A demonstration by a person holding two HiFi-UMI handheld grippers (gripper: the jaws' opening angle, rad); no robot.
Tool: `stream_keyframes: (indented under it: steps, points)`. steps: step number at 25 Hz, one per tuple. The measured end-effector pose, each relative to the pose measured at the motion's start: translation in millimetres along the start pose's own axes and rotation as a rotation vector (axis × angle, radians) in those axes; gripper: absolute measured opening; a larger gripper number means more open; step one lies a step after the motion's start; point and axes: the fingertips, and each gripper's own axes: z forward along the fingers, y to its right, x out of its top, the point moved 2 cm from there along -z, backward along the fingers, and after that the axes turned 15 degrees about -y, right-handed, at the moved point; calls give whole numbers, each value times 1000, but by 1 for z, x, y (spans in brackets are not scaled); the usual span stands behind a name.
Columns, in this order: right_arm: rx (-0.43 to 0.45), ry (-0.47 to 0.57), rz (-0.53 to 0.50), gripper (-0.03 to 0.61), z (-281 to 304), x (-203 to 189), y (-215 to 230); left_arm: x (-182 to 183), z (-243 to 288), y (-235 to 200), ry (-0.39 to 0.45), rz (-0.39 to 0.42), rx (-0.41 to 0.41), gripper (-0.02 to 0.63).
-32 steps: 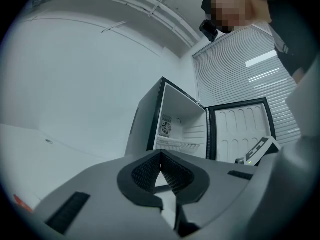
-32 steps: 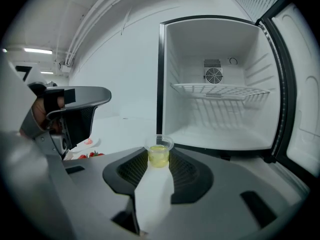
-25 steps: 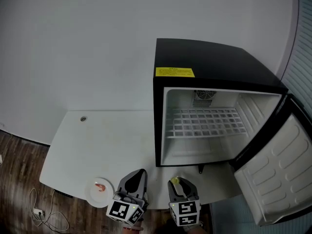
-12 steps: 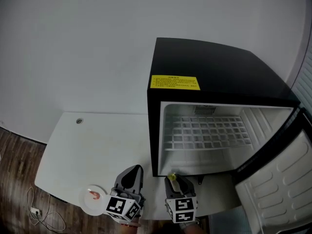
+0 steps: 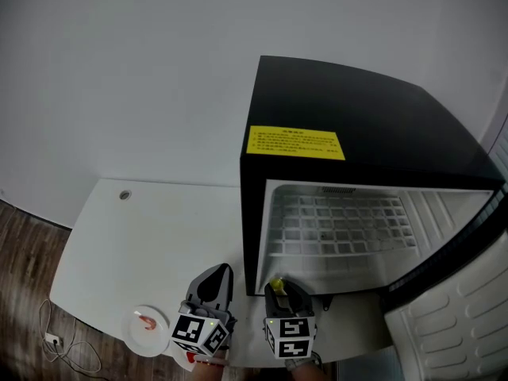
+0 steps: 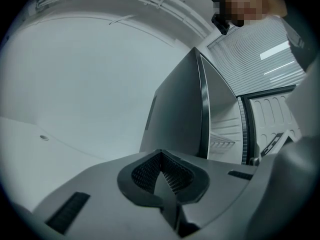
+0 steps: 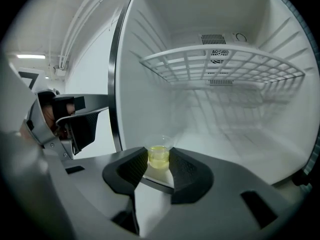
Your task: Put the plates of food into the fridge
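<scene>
A black mini fridge [image 5: 373, 133] stands open, its white inside holding a wire shelf [image 5: 341, 225]. My right gripper [image 5: 279, 286] is shut on a small clear cup of yellow liquid [image 5: 277, 285] at the lower left corner of the opening. In the right gripper view the cup [image 7: 159, 156] sits upright between the pads, facing the bare fridge floor under the wire shelf [image 7: 225, 64]. My left gripper [image 5: 216, 275] is shut and holds nothing, just left of the fridge; its view shows the fridge's dark side wall [image 6: 175, 119]. A white plate with a shrimp [image 5: 149, 324] lies on the table's near left.
The white table [image 5: 143, 244] runs left of the fridge, with a small round hole [image 5: 125, 194] near its far edge. The fridge door [image 5: 460, 308] hangs open at the right. Cables lie on the wooden floor [image 5: 32, 236] at the left.
Both grippers have moved forward toward the fridge, the right one carrying the cup up to the opening. The fridge looks nearer, and the plate has slid toward the lower left of the view.
</scene>
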Motion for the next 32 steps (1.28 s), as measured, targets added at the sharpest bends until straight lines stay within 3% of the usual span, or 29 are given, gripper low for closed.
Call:
stream_keyframes:
  steps: [18,32]
  points:
    - [-66,-41,4,140,22,6,4,5,13,-8,2,-44,10,6]
    - [-54,-67,-1,141,22,5,5,4,11,-5,-4,-53,4,6]
